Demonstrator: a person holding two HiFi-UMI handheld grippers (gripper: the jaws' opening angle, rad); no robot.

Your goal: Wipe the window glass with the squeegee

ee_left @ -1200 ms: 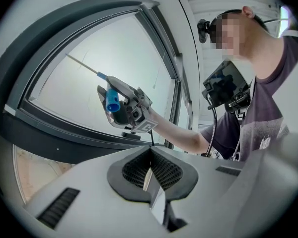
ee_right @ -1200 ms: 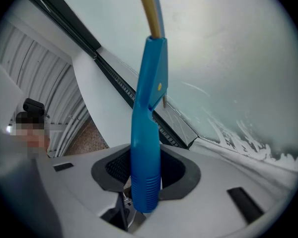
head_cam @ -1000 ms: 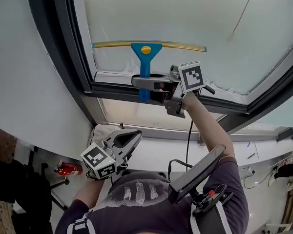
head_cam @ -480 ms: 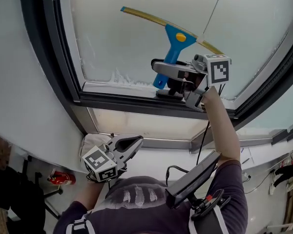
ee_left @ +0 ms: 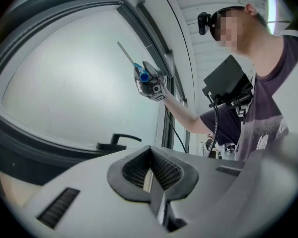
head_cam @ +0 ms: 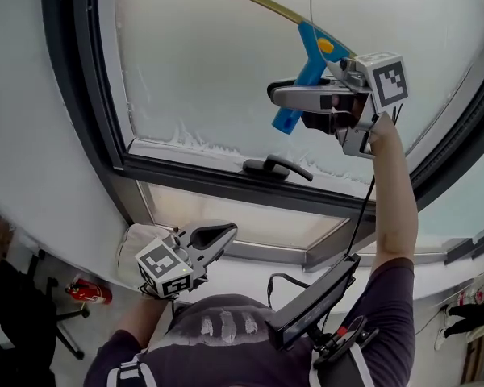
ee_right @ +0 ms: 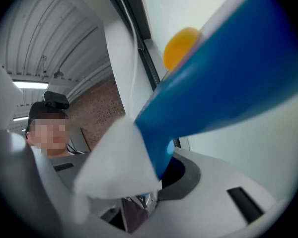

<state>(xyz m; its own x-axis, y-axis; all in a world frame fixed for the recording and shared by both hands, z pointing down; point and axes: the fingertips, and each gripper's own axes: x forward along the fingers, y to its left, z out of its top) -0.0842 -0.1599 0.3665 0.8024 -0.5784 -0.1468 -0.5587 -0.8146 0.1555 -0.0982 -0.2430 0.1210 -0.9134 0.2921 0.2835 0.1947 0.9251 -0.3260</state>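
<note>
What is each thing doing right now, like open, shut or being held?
squeegee: held by its blue handle, blade tilted
right gripper: shut on squeegee
left gripper: shut, empty
window handle: lying flat along the frame
window glass: white streaks along bottom edge

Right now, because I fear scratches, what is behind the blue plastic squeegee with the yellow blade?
Only pale frosted window glass shows behind the blue squeegee. The glass under its blade is covered, and the right gripper hides part of the handle.

Red fire extinguisher [head_cam: 87, 291] low at left — a black stand leg [head_cam: 64, 326] just beside it.
</note>
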